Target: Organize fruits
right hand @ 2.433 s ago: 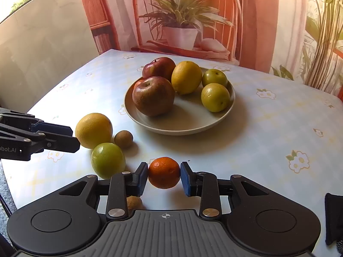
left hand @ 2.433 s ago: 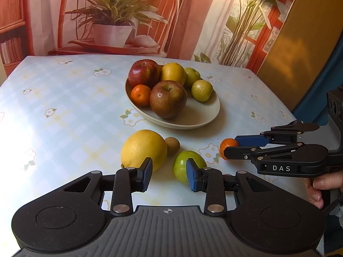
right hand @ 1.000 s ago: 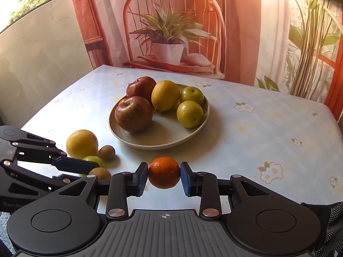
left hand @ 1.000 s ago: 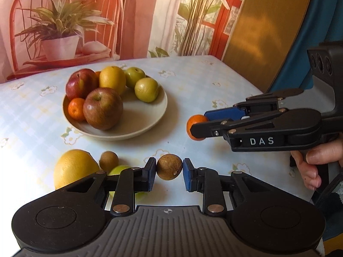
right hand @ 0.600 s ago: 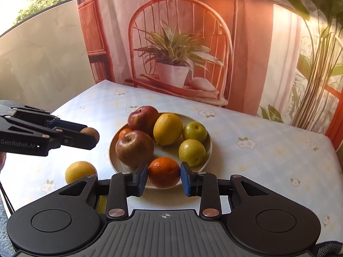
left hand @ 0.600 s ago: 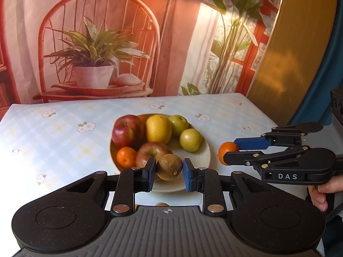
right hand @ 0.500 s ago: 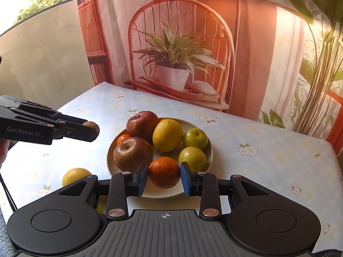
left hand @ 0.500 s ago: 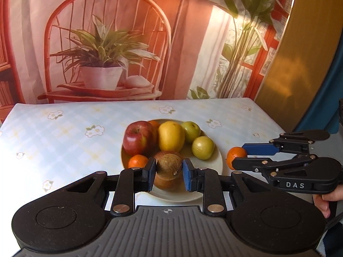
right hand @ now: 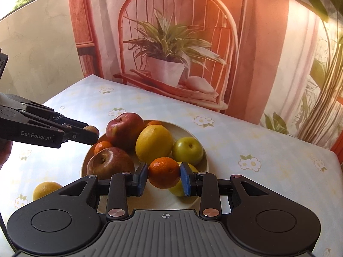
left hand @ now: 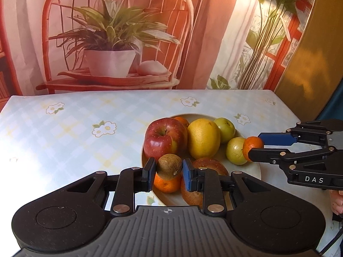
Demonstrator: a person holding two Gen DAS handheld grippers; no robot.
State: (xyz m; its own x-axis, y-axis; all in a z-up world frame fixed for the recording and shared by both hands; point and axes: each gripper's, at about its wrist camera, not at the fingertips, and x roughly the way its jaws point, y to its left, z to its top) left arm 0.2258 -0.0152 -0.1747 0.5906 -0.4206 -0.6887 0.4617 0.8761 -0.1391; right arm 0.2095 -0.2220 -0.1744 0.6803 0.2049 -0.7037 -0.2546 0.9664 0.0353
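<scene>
your left gripper (left hand: 167, 167) is clamped on the kiwi (left hand: 169, 166) over the plate's (left hand: 255, 171) near-left rim, your right gripper (right hand: 164, 178) pinching the mandarin (right hand: 164, 172) over its near-right side, bare floor probably just below between the fruits.

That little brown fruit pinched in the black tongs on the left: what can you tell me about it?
The brown fruit is small, roundish and dull, with a rough, fuzzy-looking skin like a kiwi's and a pale nub near its lower edge. The left gripper holds it off the table, one flat blue pad pressing on each side. It hangs in front of the plate of apples and citrus, and nothing but the pads appears to touch it. In the right wrist view only its end peeks out between the fingers.
</scene>
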